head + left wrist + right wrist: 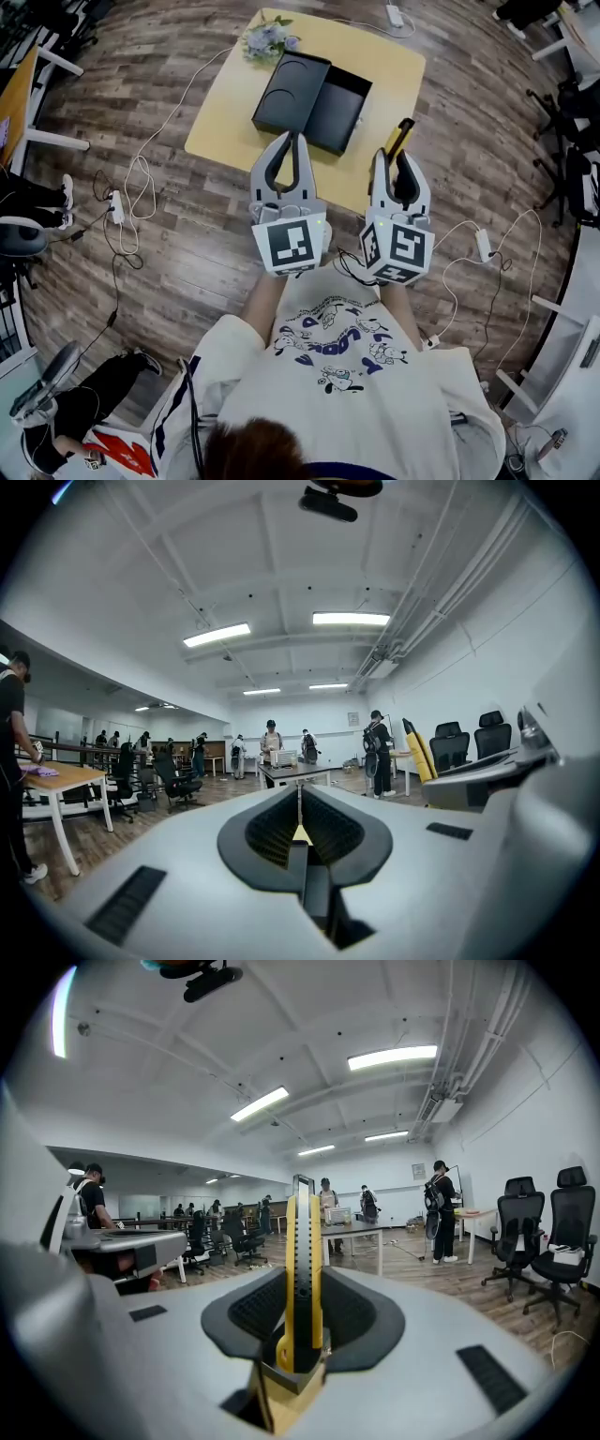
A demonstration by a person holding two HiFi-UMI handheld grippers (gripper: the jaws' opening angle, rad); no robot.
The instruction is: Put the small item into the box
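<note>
My right gripper (400, 155) is shut on a yellow and black utility knife (401, 137), whose tip sticks out past the fingertips. In the right gripper view the knife (302, 1241) stands upright between the jaws of the right gripper (302, 1283). My left gripper (292, 139) is shut with nothing in it; in its own view the left gripper (300, 794) shows its pads meeting. Both grippers hover at the near edge of the yellow table (225, 117). An open black box (339, 105) lies there with its lid (291, 91) beside it, beyond both grippers.
A small bunch of flowers (269, 37) sits at the table's far corner. Cables (141, 178) and a power strip (395, 15) lie on the wooden floor. Office chairs (577, 122) stand at the right. Desks and several people (271, 747) show far across the room.
</note>
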